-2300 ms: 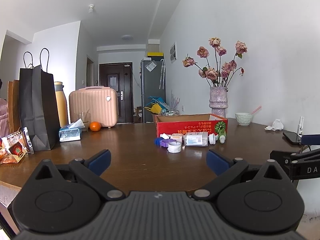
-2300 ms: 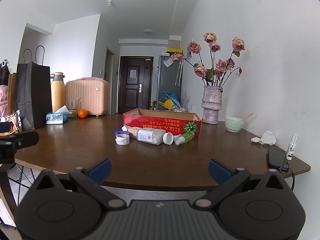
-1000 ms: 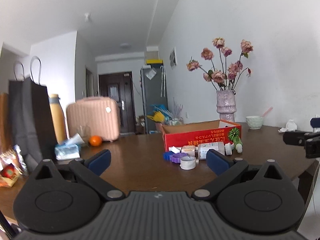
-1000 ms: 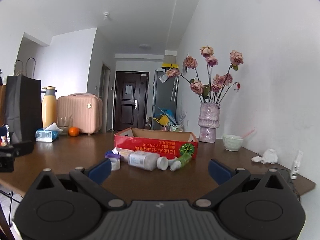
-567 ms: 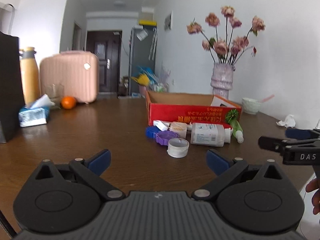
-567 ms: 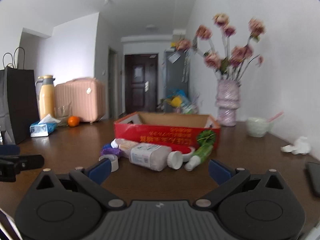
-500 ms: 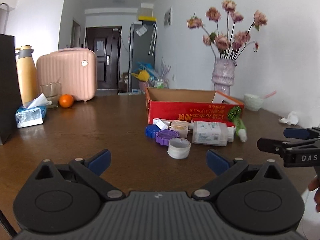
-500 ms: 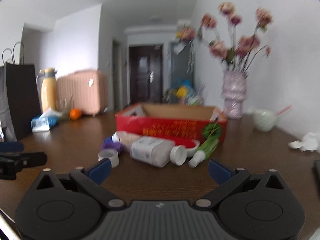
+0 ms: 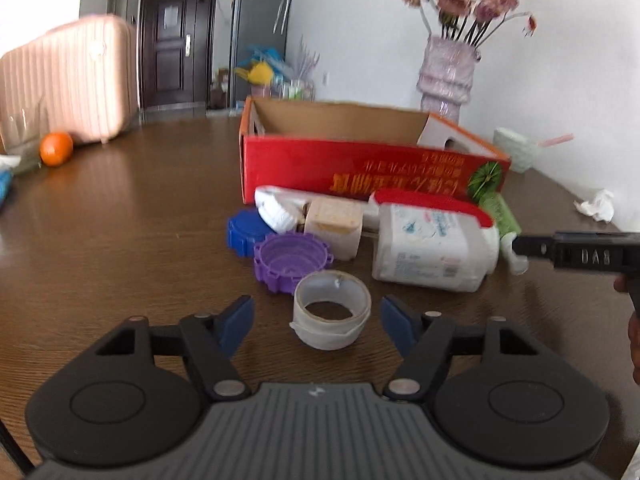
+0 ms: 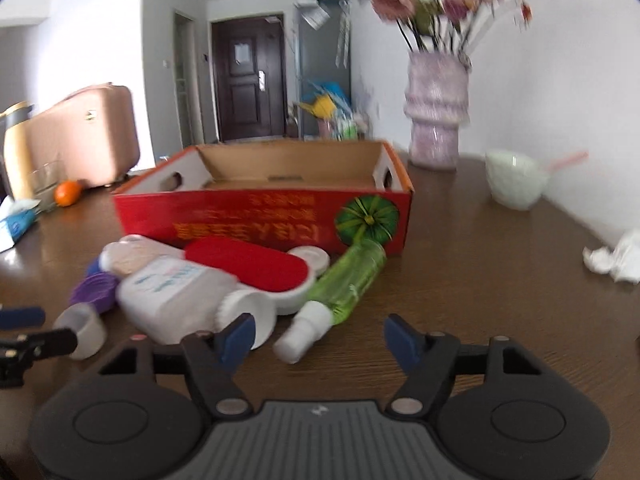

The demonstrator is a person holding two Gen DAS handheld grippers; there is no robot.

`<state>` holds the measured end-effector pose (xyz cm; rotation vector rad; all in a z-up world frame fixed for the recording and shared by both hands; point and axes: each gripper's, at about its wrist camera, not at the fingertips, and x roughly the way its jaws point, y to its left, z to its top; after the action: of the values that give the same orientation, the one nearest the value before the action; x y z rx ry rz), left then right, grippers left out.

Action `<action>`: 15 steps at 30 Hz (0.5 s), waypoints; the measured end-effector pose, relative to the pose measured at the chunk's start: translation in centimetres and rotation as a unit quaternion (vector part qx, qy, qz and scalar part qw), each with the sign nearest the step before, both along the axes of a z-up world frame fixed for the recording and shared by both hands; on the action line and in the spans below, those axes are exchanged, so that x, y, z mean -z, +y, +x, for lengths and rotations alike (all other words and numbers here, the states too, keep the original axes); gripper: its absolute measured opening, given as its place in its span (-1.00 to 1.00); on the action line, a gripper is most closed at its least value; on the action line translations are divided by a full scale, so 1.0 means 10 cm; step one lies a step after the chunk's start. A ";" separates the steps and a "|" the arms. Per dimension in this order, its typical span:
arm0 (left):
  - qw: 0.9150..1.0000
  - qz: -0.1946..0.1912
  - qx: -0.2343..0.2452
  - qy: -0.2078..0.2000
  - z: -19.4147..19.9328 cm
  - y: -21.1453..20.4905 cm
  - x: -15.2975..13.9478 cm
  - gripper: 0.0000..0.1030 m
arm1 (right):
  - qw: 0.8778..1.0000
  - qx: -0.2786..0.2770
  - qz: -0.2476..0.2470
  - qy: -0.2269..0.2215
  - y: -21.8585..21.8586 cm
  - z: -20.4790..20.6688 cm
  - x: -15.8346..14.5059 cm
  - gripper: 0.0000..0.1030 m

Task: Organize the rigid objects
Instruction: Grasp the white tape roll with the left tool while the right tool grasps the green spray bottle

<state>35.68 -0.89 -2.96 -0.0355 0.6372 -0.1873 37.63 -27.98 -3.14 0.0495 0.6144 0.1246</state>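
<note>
Closing on both sides: left gripper [image 9: 316, 322] has its jaws partly open and narrowing, the tape roll [image 9: 331, 309] sits between the blue pads with gaps on both sides, nothing gripped. Right gripper [image 10: 318, 334] same story, jaws partly open and closing, the white cap end of the green bottle [image 10: 344, 282] lies between them, pads not on it. Red cardboard box [image 10: 264, 216] stands open-topped on the brown surface [image 10: 480, 280]; the interior that shows is bare cardboard. Rigid items are piled just in front of the box: white pill bottle [image 10: 180, 292] lying on its side, cap toward the right gripper; green bottle lying flat, long axis diagonal, cap toward the camera, base touching the box's front wall; purple lid [image 9: 292, 260] and blue lid [image 9: 244, 234] touching each other, open side of the purple one up. Tape roll lies flat, hole up.
</note>
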 end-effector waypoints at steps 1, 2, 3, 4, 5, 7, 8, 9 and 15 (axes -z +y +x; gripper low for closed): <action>1.000 -0.003 0.003 0.003 0.02 0.01 0.02 0.37 | 1.000 0.005 0.006 0.002 -0.04 0.07 0.02 0.36; 1.000 -0.004 0.005 0.007 0.03 0.00 0.03 0.26 | 1.000 0.011 0.007 0.004 -0.07 0.14 0.04 0.35; 1.000 -0.001 0.008 0.013 0.05 -0.01 0.05 0.05 | 1.000 0.018 0.008 0.003 -0.10 0.21 0.06 0.35; 1.000 0.003 0.009 0.012 0.06 -0.01 0.07 0.00 | 1.000 0.027 0.010 0.003 -0.13 0.26 0.07 0.32; 1.000 0.005 0.007 0.008 0.06 -0.01 0.08 -0.14 | 0.999 0.033 0.013 0.006 -0.16 0.33 0.09 0.30; 1.000 -0.004 0.006 0.007 0.08 0.01 0.08 -0.15 | 0.999 0.037 0.024 0.011 -0.20 0.43 0.11 0.26; 1.000 -0.006 0.005 0.007 0.08 0.02 0.09 -0.15 | 0.999 0.040 0.028 0.015 -0.20 0.49 0.12 0.25; 1.000 -0.007 0.005 0.006 0.08 0.01 0.09 -0.15 | 0.999 0.042 0.027 0.018 -0.19 0.54 0.13 0.25; 1.000 -0.001 -0.004 -0.002 -0.18 0.07 0.04 -0.16 | 0.998 0.044 0.019 0.040 -0.21 0.66 0.20 -0.41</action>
<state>33.84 -0.24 -3.37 -0.0391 0.6329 -0.1800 44.21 -30.06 -5.10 0.1194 0.6887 0.0489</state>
